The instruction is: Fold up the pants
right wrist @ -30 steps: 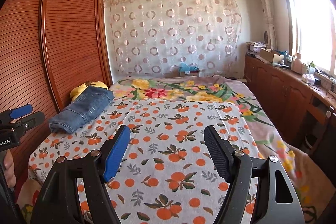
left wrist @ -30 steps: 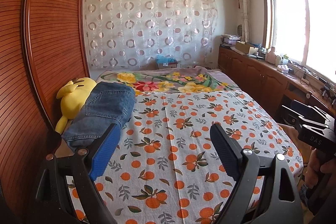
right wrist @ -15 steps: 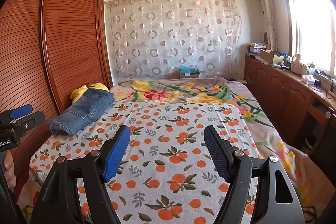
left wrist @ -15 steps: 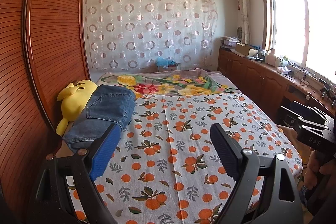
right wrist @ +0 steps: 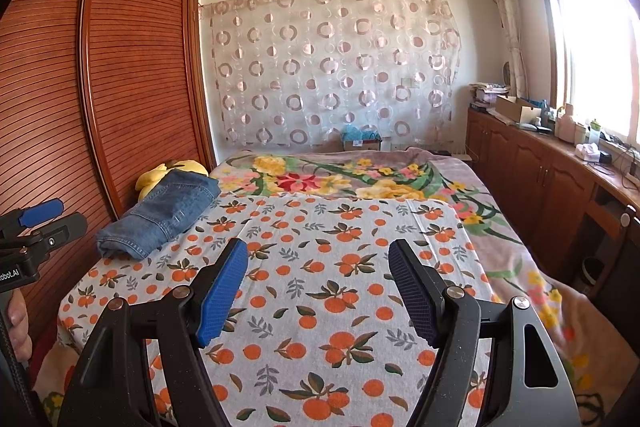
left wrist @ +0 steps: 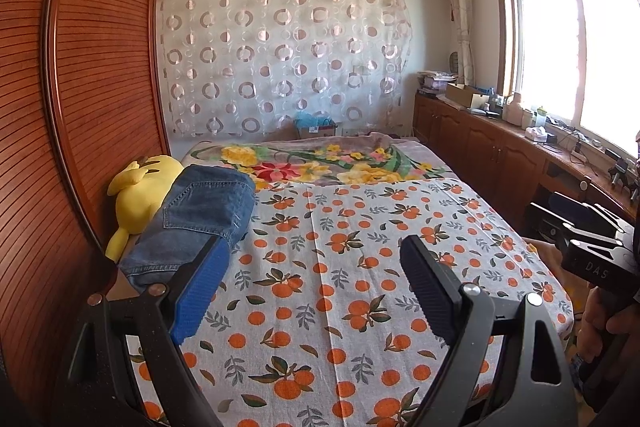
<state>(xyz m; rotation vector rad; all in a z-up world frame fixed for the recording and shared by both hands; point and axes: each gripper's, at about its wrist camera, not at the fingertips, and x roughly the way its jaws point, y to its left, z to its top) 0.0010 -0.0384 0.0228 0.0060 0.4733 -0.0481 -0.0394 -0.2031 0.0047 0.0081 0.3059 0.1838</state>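
Note:
The blue denim pants (left wrist: 196,219) lie folded in a compact stack at the left edge of the bed, leaning on a yellow plush toy (left wrist: 140,195). They also show in the right wrist view (right wrist: 164,213). My left gripper (left wrist: 316,247) is open and empty, held above the orange-print sheet (left wrist: 340,287) to the right of the pants. My right gripper (right wrist: 318,251) is open and empty, held over the sheet (right wrist: 340,267) well to the right of the pants.
A slatted wooden wardrobe (left wrist: 80,87) stands close along the bed's left side. A floral blanket (left wrist: 320,163) covers the far end. A wooden counter (right wrist: 560,163) with clutter runs along the right under the window. The other gripper shows at each view's edge (left wrist: 592,259) (right wrist: 32,239).
Both grippers have tilted or pulled back slightly, so the bed and pants sit lower in both views. The pants have not moved. Both grippers stay open.

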